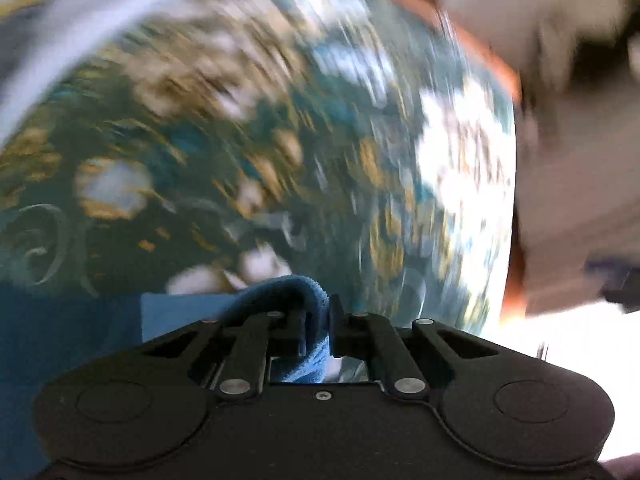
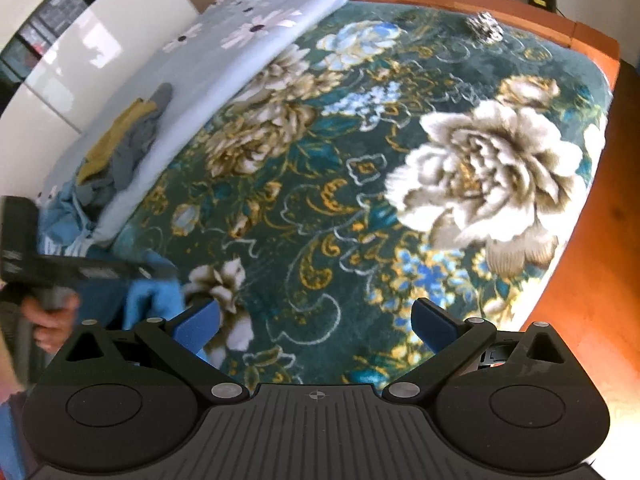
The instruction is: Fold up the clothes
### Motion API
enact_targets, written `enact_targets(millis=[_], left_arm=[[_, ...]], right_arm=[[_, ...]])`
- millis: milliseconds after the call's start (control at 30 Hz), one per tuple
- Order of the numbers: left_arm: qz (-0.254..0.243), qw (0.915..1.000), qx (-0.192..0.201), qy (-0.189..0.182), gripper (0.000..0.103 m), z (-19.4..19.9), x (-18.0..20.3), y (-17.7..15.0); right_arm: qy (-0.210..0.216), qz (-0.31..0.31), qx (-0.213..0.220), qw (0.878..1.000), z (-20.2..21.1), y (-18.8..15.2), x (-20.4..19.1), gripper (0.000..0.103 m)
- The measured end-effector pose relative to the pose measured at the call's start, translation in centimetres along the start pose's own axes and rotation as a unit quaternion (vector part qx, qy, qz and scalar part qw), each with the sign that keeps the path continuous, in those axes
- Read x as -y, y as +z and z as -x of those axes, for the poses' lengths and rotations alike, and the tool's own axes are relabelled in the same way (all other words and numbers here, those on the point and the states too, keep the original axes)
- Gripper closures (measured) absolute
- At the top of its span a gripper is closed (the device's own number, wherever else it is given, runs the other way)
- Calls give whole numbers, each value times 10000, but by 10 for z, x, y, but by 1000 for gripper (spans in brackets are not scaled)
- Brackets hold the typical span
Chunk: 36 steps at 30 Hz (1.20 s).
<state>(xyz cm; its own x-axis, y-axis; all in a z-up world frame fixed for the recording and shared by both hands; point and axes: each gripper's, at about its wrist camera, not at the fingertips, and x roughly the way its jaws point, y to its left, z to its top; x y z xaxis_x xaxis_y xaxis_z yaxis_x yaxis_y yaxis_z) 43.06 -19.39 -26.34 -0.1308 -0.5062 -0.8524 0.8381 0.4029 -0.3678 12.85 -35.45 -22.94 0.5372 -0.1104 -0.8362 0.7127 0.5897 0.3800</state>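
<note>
My left gripper (image 1: 318, 320) is shut on a blue garment (image 1: 280, 292), whose bunched fabric bulges out between the jaws; the left wrist view is blurred by motion. In the right wrist view the left gripper (image 2: 60, 268) shows at the far left with the blue garment (image 2: 152, 300) hanging from it over the green floral blanket (image 2: 360, 184). My right gripper (image 2: 316, 320) is open and empty above the blanket, its blue pads (image 2: 434, 326) wide apart.
A pile of yellow and grey clothes (image 2: 120, 140) lies on a light blue daisy-print quilt (image 2: 248, 36) at the back left. The orange wooden bed frame (image 2: 592, 216) borders the blanket at right and back. A small shiny object (image 2: 484, 26) lies near the far edge.
</note>
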Motion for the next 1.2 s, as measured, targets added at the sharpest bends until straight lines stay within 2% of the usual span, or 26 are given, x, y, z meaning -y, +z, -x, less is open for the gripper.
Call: enact_targets(millis=[67,133,233,300,533,633,700,867,1000,1200], left_arm=[[526,9967,622,2,97,38,-8,3],[970,9877,1224,22,97,77,-15,2],[1368,9697,2024,85,97,135,-13,-4],[1586,9540,2539,138,97,174,-10,-10],[1678,9102,3762,432,97,284,24,-24],[1630,8912,4203,499,97,323,45,-25],[1606,8774,4490,519,97,348,59,-24],[1380,8537,4987,586,97,397,99,-14],[1241,8406,5247,525,97,425,125,-7],[1118,8361,5340,580,96,441,154,-2]], right_arm=[[88,102,19,9999,2,7,-5,0],[194,266,54,9994,4,13,-14,0],[371,558,112,9977,9,22,-30,0],[495,754,147,9958,13,26,-41,0],[1195,1492,96,9815,20,27,-84,0],[1515,1808,-31,9718,16,20,-103,1],[1663,2004,-189,9653,10,13,-112,5],[1965,2077,-725,9555,-5,-5,-123,8],[2463,1728,-926,9491,-6,-8,-123,10],[3082,1414,-653,9385,11,12,-130,10]])
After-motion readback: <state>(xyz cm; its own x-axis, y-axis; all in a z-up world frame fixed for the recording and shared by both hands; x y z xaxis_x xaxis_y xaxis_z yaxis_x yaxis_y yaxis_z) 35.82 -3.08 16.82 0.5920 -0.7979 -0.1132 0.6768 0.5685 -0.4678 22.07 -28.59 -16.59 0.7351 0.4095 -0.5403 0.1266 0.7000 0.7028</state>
